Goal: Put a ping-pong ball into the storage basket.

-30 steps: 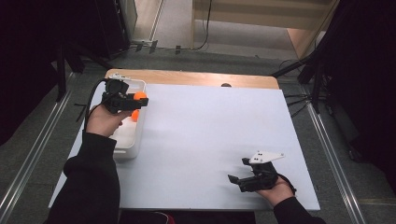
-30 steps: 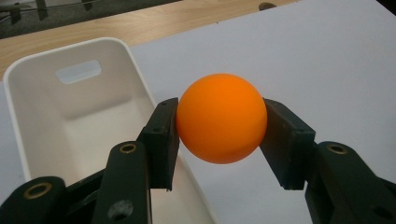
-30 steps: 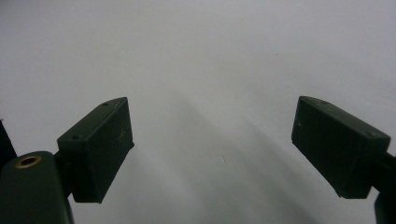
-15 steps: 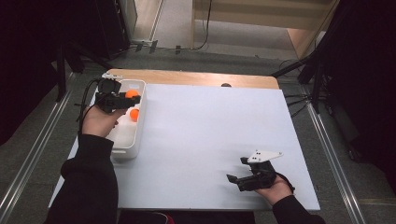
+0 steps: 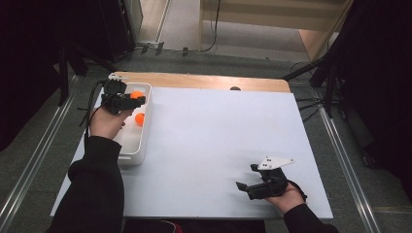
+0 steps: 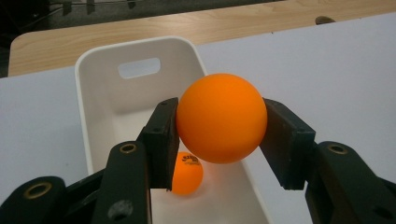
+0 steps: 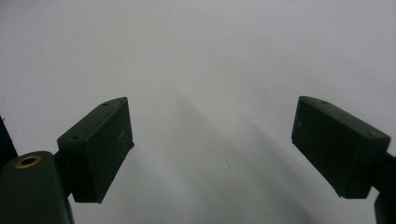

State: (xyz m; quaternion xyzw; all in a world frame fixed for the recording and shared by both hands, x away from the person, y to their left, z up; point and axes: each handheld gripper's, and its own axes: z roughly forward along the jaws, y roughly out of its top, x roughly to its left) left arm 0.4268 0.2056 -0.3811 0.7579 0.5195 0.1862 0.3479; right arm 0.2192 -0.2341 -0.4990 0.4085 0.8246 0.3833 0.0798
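Observation:
My left gripper (image 6: 219, 140) is shut on an orange ball (image 6: 221, 117), holding it above a white bin (image 6: 95, 107). In the high view that gripper (image 5: 137, 100) hovers over the far end of the bin (image 5: 145, 128) at the table's left, with the held ball (image 5: 136, 94) at its tips. A second orange ball (image 6: 186, 172) lies on the bin's floor, also seen from above as the lower ball (image 5: 140, 119). My right gripper (image 5: 241, 187) rests near the table's front right edge, its jaws wide apart over bare white tabletop (image 7: 210, 70) with nothing between them.
The white tabletop (image 5: 218, 131) stretches between the two hands. A strip of wooden table (image 5: 204, 81) runs along the far edge, with a small dark hole (image 5: 235, 89) in it. Metal rails and dark stands flank the table on the floor.
The left hand has shifted slightly left and away with the ball, now over the bin's far end. The right hand has stayed put.

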